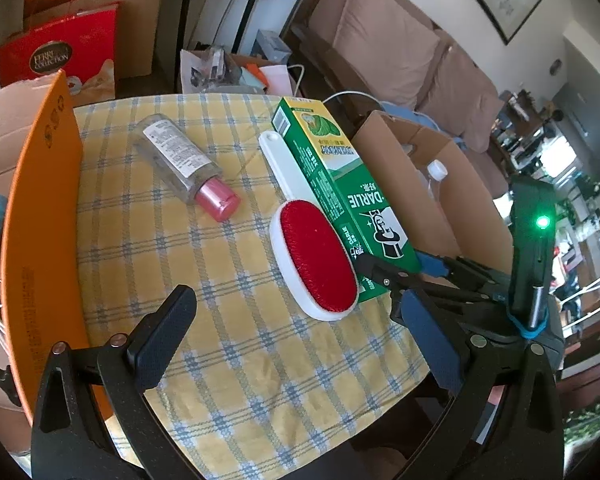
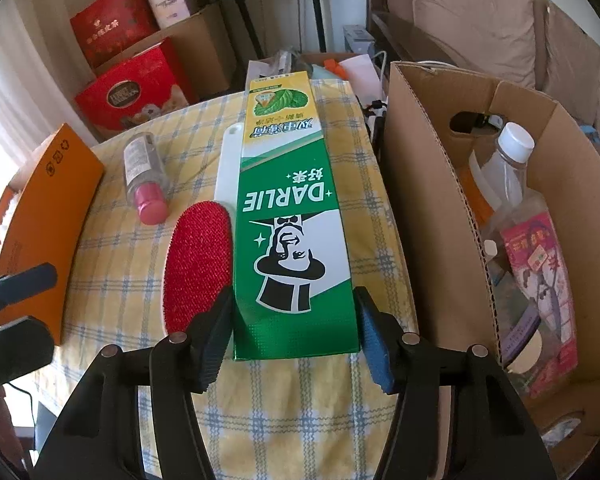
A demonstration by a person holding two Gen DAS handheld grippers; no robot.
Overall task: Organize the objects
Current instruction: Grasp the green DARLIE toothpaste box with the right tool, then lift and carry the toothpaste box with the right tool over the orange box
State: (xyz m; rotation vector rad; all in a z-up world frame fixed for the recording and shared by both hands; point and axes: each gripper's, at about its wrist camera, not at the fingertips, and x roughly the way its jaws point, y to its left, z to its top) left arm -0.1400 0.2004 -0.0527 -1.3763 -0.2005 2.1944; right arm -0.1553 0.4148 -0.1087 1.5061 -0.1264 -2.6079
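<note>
Between your right gripper [image 2: 294, 336] fingers sits the near end of the green toothpaste box [image 2: 286, 216], one pad at each long side. The jaws stand about half wide and look to be touching the box's edges, though a firm grip can't be confirmed. No earlier view is on hand, so judge only this. The box lies flat on the checked worktop [image 2: 260, 392], running toward 12 o'clock, which suits a straight end-on pinch. At 9 o'clock, touching the box, lies the red lint brush [image 2: 198, 268] with its white handle pointing away (watch that your left pad doesn't catch it). Further out at 10 o'clock rests the clear bottle with a pink cap [image 2: 146, 178] on its side. At 3 o'clock stands the open cardboard box [image 2: 428, 216], already holding a water bottle and packets, likely your drop spot. Your left gripper [image 1: 296, 344] hovers wide and empty over the cloth, beside the orange box flap [image 1: 44, 216].
</note>
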